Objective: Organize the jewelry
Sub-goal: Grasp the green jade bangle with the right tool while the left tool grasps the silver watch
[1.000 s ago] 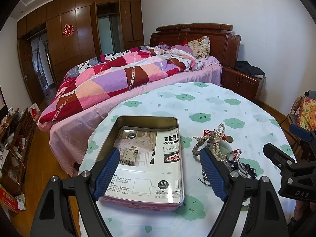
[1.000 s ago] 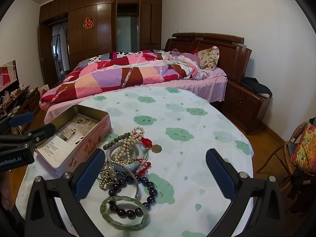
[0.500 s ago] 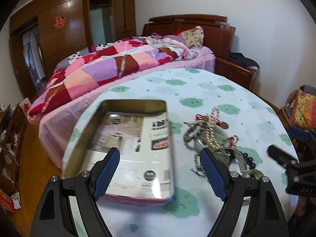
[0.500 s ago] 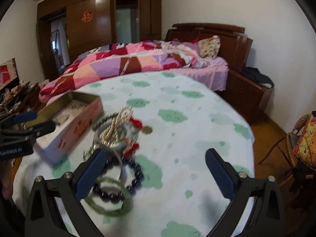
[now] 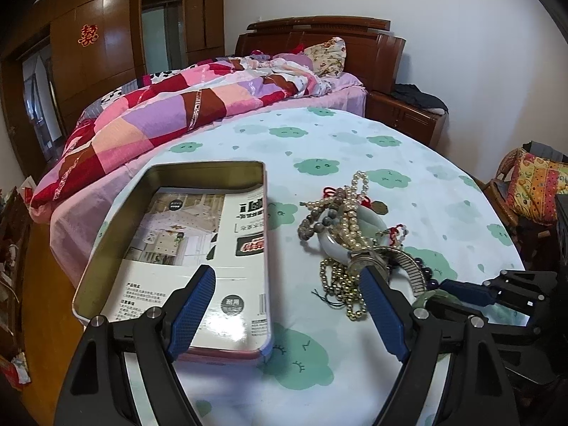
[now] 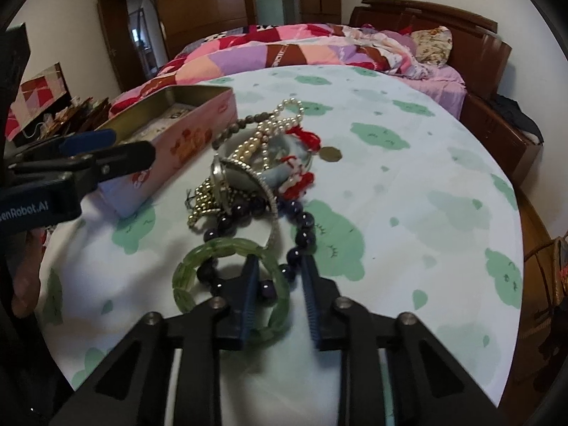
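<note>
An open pink tin [image 5: 106,234] with a printed card inside lies on the left of the round table [image 5: 355,135]. Right of it is a jewelry pile: a pearl strand [image 5: 355,198], a pale jade bangle [image 5: 333,245], a metal watch [image 5: 365,259] and gold beads. My left gripper [image 5: 285,273] hovers open between tin and pile, holding nothing. My right gripper [image 6: 278,261] points down at the green bracelet [image 6: 184,277]. Its jaws are closing with the bracelet's right rim and some dark beads [image 6: 305,238] between them. A gap still shows beside the pads.
A bed [image 5: 198,113] with a patchwork quilt stands just behind the table. A wooden nightstand [image 5: 408,117] is at the back right. A chair with a colourful cushion [image 5: 532,188] stands at the right. Cluttered shelves [image 6: 71,113] line the left, beyond the tin's pink side [image 6: 184,149].
My right gripper has dropped onto the green bracelet and its jaws have gone from wide to narrow around the rim. The left gripper sank slightly toward the tin.
</note>
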Tool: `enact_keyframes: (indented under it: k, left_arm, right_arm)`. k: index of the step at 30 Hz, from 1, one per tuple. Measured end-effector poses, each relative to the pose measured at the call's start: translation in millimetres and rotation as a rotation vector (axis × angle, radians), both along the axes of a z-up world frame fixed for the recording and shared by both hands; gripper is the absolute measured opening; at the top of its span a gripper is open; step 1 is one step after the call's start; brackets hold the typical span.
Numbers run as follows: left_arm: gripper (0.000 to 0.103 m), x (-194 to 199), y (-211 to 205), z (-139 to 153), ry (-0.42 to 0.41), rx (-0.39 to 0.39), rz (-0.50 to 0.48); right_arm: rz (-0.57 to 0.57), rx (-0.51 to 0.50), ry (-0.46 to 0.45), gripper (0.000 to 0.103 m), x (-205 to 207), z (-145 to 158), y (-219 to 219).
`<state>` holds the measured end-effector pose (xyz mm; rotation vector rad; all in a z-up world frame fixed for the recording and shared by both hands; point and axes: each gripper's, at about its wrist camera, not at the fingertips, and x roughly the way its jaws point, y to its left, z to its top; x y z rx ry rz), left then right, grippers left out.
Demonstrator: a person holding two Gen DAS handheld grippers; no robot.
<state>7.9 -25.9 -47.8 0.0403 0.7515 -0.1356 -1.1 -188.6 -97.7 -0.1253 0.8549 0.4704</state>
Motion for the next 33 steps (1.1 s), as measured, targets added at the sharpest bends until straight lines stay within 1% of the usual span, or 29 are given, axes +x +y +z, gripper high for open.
enact_keyframes:
  k: [1,2,3,7,10,15,17,18,20,22,23,25,26,28,30,32,33]
  left_arm:
    - [0.083,0,-2,0,0.001,-0.001,-0.006]
    - [0.083,0,-3,-1,0.001,-0.002,-0.01]
    - [0.083,0,-5,-1,0.002,-0.003,-0.015]
    - [0.083,1,-13,1,0.0,0.004,-0.04]
    - [0.083,4,-23,0,-0.005,0.016,-0.069]
    - [0.083,13,-42,-8,0.013,0.044,-0.126]
    - [0.081,21,-46,-13,0.032,0.038,-0.138]
    - [0.072,23,-47,-15,0.041,0.029,-0.14]
    - [0.059,30,-48,-21,0.07,0.013,-0.143]
    - [0.056,35,-49,-26,0.095,-0.005,-0.149]
    - [0.055,34,-50,-27,0.089,0.004,-0.143]
    - [0.038,33,-51,-26,0.084,-0.008,-0.16]
    - [0.035,32,-51,-26,0.092,-0.028,-0.168]
    - [0.033,30,-50,-25,0.081,-0.032,-0.176]
    - [0.029,29,-48,-24,0.079,-0.055,-0.177]
    - [0.023,27,-46,-23,0.076,-0.064,-0.183]
    - [0.017,24,-46,-21,0.067,-0.065,-0.185]
  right_arm:
    - [0.006,-0.005,-0.006,0.022,-1,1,0]
    - [0.011,-0.011,-0.017,0.011,-2,1,1]
    - [0.013,-0.015,-0.032,0.01,-4,3,1]
    - [-0.001,0.012,-0.051,0.009,-3,10,-5]
    - [-0.035,0.031,-0.065,0.009,3,15,-12]
    - [-0.085,0.058,-0.067,0.009,12,20,-25]
    - [-0.093,0.059,-0.071,0.009,13,20,-27]
    - [-0.094,0.063,-0.071,0.009,13,21,-28]
    - [-0.096,0.064,-0.073,0.009,14,21,-28]
    - [-0.099,0.069,-0.073,0.009,14,21,-29]
    - [-0.1,0.071,-0.072,0.009,14,21,-30]
    - [-0.101,0.073,-0.075,0.009,14,20,-30]
    - [-0.102,0.076,-0.077,0.009,14,21,-30]
    - [-0.103,0.079,-0.081,0.009,13,21,-31]
    - [-0.103,0.08,-0.084,0.009,13,21,-31]
    - [-0.106,0.082,-0.085,0.009,14,21,-31]
    - [-0.106,0.083,-0.087,0.009,13,21,-31]
